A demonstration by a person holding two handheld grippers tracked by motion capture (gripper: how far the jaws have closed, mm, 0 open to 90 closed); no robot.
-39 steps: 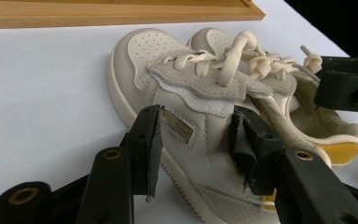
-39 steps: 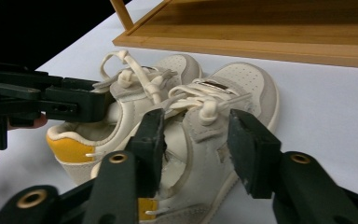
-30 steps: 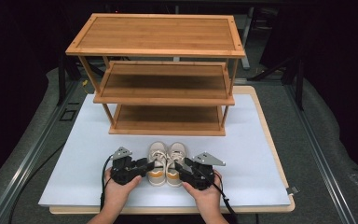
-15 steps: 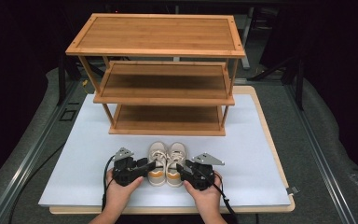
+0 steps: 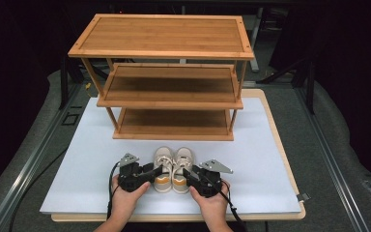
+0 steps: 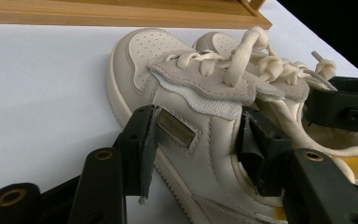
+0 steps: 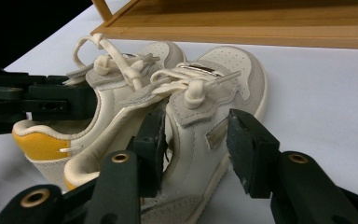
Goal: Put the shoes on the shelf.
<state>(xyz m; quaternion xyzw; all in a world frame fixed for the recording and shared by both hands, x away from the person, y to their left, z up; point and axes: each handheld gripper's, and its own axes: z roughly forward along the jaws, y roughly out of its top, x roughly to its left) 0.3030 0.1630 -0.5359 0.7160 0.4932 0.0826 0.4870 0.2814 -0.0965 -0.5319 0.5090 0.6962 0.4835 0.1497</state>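
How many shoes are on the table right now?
2: small cream sneakers side by side before the wooden shelf rack. Left sneaker sits between the left gripper's jaws, right sneaker between the right gripper's.

Nothing readable here, honestly. The left shoe (image 6: 182, 140) has a little metal side tag (image 6: 177, 128), but it looks blank or just too blurry.

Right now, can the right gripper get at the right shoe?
Probably yes: the right gripper already has its open jaws on either side of the right shoe, one inside its collar, one outside. Nothing lies between.
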